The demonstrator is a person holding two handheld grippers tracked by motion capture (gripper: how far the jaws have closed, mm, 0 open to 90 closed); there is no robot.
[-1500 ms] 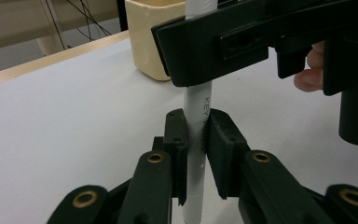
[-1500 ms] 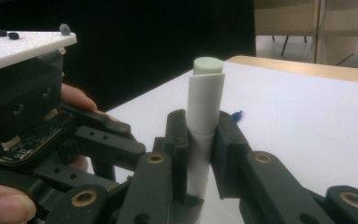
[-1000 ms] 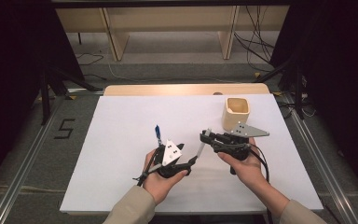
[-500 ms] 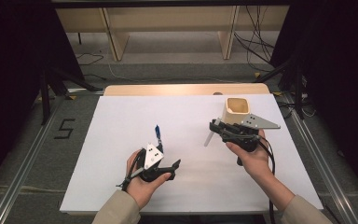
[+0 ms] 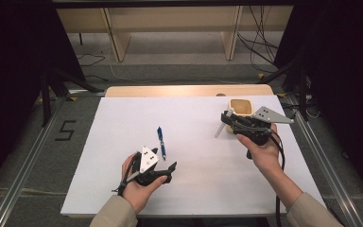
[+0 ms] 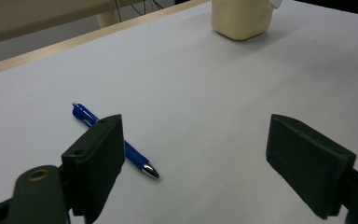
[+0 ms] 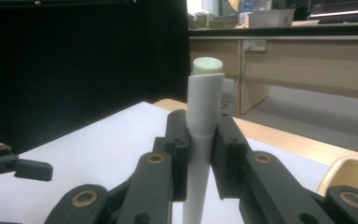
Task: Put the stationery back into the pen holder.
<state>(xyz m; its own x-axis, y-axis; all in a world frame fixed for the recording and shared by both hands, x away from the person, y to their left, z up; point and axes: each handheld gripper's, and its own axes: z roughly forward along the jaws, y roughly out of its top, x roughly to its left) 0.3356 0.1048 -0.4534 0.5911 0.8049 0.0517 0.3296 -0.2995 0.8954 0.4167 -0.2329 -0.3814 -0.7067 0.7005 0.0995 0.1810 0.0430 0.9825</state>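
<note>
1. Two grippers work over a white bench (image 5: 123, 123); the left gripper (image 5: 170, 169) sits low near the bench's near edge, held in the person's left hand (image 5: 139, 187), and the right gripper (image 5: 225, 118) is held above the far right part of the bench in the right hand (image 5: 264, 153).
2. The left gripper's jaws have just been opening and now stand wide apart; nothing lies between them, and in the left gripper view the bare bench shows in the gap.
3. A blue pen (image 5: 160, 142) lies flat on the bench just beyond the left gripper, apart from it; in the left gripper view the blue pen (image 6: 116, 142) runs behind the jaw at the left of that view, its silver tip pointing toward the gap between the jaws and its far end away from the camera.
4. The right gripper's jaws are clamped on a white pen (image 5: 220, 129); in the right gripper view the white pen (image 7: 204, 121) stands upright between the two black jaws, its cap end above them and its thinner body passing down between the pads.
5. In the high view the white pen hangs slanted from the right gripper, clear of the bench.
6. A cream-coloured cup (image 5: 240, 108) stands on the bench near its far right corner, just beside the right gripper; the cup (image 6: 242, 18) also appears at the top of the left gripper view, well apart from the blue pen.
</note>
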